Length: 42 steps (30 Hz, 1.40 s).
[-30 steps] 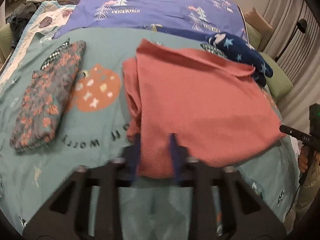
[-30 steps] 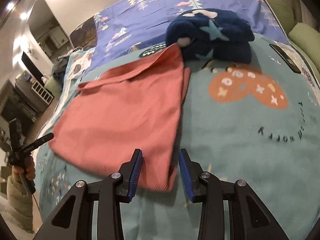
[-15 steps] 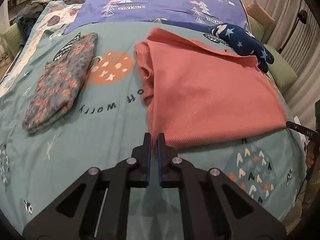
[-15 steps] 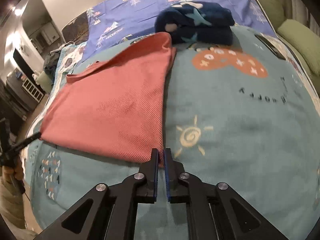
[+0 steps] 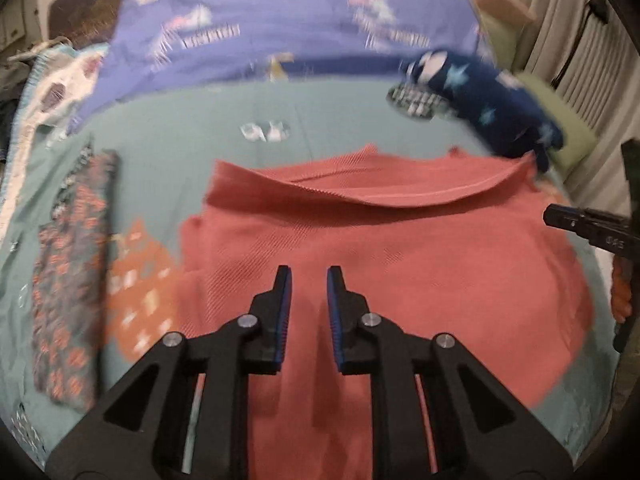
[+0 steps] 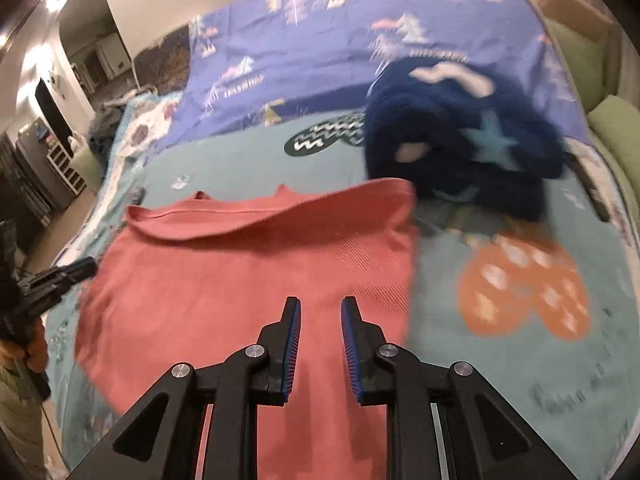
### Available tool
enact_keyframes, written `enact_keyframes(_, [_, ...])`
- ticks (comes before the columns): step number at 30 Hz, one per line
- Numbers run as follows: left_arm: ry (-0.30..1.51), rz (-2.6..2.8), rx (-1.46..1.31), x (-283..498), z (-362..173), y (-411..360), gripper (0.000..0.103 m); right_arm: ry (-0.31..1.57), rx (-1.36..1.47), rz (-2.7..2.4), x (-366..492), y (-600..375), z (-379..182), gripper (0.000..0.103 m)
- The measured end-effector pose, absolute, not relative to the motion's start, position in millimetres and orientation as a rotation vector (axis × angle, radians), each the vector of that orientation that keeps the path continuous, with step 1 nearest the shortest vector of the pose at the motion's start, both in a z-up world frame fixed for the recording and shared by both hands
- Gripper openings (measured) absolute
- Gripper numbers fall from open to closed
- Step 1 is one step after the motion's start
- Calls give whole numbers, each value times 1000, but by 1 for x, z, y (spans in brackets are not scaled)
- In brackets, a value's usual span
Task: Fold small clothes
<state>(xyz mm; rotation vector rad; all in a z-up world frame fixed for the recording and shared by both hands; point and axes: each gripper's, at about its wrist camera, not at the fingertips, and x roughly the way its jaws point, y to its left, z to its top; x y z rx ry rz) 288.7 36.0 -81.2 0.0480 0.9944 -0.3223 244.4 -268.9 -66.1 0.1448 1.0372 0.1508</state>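
A coral-red garment (image 5: 400, 264) lies spread on the teal bedspread, its far edge folded over toward me. It also shows in the right wrist view (image 6: 248, 280). My left gripper (image 5: 307, 276) is open and empty, hovering over the garment's left half. My right gripper (image 6: 320, 308) is open and empty over the garment's right half. The right gripper's tip (image 5: 576, 224) shows at the right edge of the left wrist view; the left gripper's tip (image 6: 60, 280) shows at the left edge of the right wrist view.
A folded grey floral garment (image 5: 68, 280) lies at the left. A dark blue starred fleece garment (image 6: 464, 140) lies just beyond the red garment's right corner. A purple blanket (image 6: 340, 32) covers the far bed. Green cushions (image 6: 616, 128) lie at the right edge.
Both grippers were shut at the garment's near edge half a second ago; now both are open and sit over the garment. The garment's far edge is now folded toward me.
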Motion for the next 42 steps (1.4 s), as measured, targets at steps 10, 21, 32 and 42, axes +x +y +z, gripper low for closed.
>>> enact_keyframes(10, [909,-39,-160,338,-103,89,20,985,299,-121,305,-330,-95,17])
enact_keyframes(21, [870,-227,-153,208,-76,118,46,964,302,17,167,-351,-62,24])
enact_keyframes(32, [907,-258,-233,150,-93,113,8,1057,318,52,96,-311,-83,12])
enact_keyframes(42, [959,-242,-317,102,-93,135,42,1028,559,103,39,-343,-73,30])
